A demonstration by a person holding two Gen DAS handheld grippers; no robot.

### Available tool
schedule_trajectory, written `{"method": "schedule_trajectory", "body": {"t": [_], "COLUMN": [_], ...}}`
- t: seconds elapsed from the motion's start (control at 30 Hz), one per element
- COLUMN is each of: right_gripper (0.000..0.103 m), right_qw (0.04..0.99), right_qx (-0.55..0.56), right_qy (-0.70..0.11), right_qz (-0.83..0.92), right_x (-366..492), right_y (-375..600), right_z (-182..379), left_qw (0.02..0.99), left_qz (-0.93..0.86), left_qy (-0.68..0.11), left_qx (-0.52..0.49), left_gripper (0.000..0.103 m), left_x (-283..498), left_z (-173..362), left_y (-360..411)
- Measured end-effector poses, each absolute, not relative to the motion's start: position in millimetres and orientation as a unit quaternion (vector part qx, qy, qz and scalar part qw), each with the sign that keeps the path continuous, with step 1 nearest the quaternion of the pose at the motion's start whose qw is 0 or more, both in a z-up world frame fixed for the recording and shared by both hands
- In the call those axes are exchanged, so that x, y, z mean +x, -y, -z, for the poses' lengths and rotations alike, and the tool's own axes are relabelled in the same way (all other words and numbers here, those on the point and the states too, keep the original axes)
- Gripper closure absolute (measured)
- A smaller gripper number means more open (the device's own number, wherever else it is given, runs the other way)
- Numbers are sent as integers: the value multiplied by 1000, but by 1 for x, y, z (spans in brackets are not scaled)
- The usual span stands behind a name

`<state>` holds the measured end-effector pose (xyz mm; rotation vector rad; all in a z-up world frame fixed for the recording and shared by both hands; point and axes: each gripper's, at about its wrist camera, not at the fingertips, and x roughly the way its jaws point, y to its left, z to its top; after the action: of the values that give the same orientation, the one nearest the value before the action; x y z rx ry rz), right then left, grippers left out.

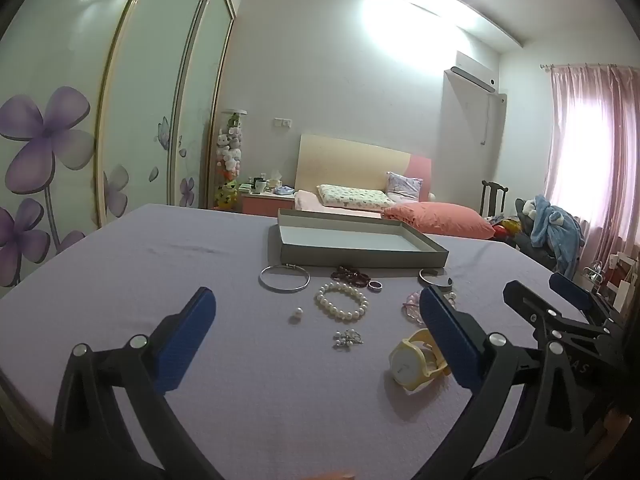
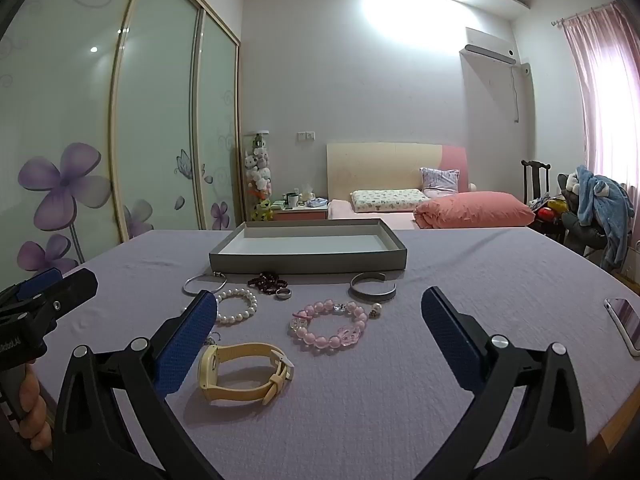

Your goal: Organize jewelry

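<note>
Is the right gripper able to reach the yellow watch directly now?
Probably yes: the right gripper is open, and the yellow watch lies on the cloth just ahead near its left finger, nothing covering it.

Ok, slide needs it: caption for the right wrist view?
Open right tongs over yellow watch and pink bracelet, empty tray behind.

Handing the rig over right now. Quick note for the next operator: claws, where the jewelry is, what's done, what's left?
Left claw: open, empty, hovering over the table.
Right claw: open, empty, likewise.
Grey tray: at the far side of the purple cloth, nothing in it.
In front of the tray, all loose: thin silver bangle, dark red bead bracelet, ring, silver cuff, pearl bracelet, pink bead bracelet, yellow watch, loose pearl, small silver piece.
Done: nothing.
Left: every piece still to be sorted, presumably into the tray.
</note>
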<state>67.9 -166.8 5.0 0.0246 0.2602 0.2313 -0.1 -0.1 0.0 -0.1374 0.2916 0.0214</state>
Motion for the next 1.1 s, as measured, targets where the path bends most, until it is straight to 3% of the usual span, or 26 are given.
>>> {"method": "schedule_trajectory", "body": {"t": [1.1], "right_gripper": [2], "right_qw": [985], "right_qx": [16], "right_qy": [-131], "right_qz": [-115], "right_x": [68], "right_y": [168], "right_z": [-4], "left_qw": [987], "left_qz": [-11], "left_qy": [-148], "left_qx": [-68], "left_gripper": [4], "left_x": [0], "left_z": [0], "left_y": [0]}}
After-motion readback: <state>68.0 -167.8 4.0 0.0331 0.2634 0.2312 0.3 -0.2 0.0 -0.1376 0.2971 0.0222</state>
